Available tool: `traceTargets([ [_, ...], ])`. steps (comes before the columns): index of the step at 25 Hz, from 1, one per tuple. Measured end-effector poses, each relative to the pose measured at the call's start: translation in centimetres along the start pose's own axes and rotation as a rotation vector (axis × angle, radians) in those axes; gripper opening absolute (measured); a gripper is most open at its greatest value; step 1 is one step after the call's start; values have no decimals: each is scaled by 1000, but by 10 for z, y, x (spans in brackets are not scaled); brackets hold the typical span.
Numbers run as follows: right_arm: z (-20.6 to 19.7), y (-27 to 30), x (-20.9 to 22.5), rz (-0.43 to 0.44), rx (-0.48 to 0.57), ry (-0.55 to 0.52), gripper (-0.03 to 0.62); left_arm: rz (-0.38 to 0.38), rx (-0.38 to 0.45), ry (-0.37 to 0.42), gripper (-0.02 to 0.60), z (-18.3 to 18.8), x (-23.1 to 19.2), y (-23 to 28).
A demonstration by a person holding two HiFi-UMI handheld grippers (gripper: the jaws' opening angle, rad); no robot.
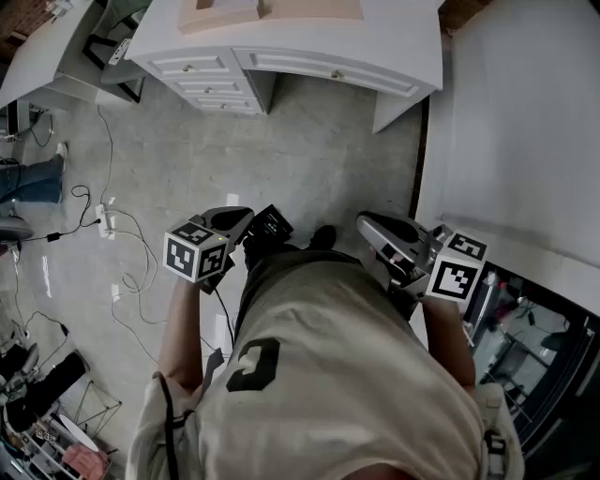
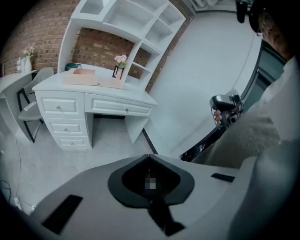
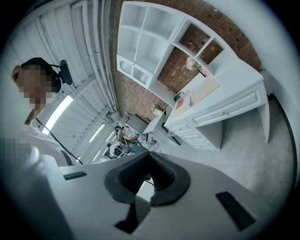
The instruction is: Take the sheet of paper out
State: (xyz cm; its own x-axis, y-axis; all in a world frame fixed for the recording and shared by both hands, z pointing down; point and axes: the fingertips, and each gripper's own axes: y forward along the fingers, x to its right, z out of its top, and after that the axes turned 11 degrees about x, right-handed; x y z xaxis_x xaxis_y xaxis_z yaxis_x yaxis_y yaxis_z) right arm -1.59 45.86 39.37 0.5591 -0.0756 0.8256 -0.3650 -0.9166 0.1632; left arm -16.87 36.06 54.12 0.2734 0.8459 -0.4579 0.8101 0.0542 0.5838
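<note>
I see no loose sheet of paper. A white desk (image 1: pixel 309 42) with drawers (image 2: pixel 58 108) stands ahead across the floor. Flat pinkish-tan items (image 2: pixel 84 77) lie on its top, also seen from above (image 1: pixel 225 11) and in the right gripper view (image 3: pixel 197 96). My left gripper (image 1: pixel 247 217) is held at waist height in front of the person, pointing down toward the floor. Its jaws are shut with nothing between them (image 2: pixel 149 156). My right gripper (image 1: pixel 367 223) is held beside it, more level, also shut and empty (image 3: pixel 149 152). Both are well short of the desk.
An open white shelf unit (image 2: pixel 126 23) rises over the desk against a brick wall, with a small flower vase (image 2: pixel 121 61) on the top. A chair (image 2: pixel 33 101) stands left of the desk. Cables (image 1: pixel 112 244) trail over the floor at left. A white wall (image 1: pixel 525 122) runs along the right.
</note>
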Motion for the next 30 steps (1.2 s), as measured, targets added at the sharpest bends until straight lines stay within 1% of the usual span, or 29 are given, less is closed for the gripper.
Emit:
traceTargets([
  [2, -8, 13, -9, -2, -14, -9, 26, -26, -39, 25, 18, -11, -9, -7],
  [4, -15, 29, -17, -4, -27, -19, 26, -47, -56, 30, 18, -19, -21, -16],
  [8, -23, 58, -30, -16, -40, -31, 26, -53, -32, 5, 18, -22, -47, -34],
  [14, -33, 92, -46, -22, -64, -58, 26, -53, 11, -9, 18, -17, -72, -50],
  [24, -53, 139, -58, -63, -126, -60, 26, -53, 8, 3, 18, -19, -106, -72],
  [28, -65, 169, -66, -75, -145, -64, 26, -65, 19, -11, 18, -24, -130, -88],
  [30, -69, 175, -67, -77, -152, -66, 26, -66, 24, -14, 18, -26, -135, -92],
])
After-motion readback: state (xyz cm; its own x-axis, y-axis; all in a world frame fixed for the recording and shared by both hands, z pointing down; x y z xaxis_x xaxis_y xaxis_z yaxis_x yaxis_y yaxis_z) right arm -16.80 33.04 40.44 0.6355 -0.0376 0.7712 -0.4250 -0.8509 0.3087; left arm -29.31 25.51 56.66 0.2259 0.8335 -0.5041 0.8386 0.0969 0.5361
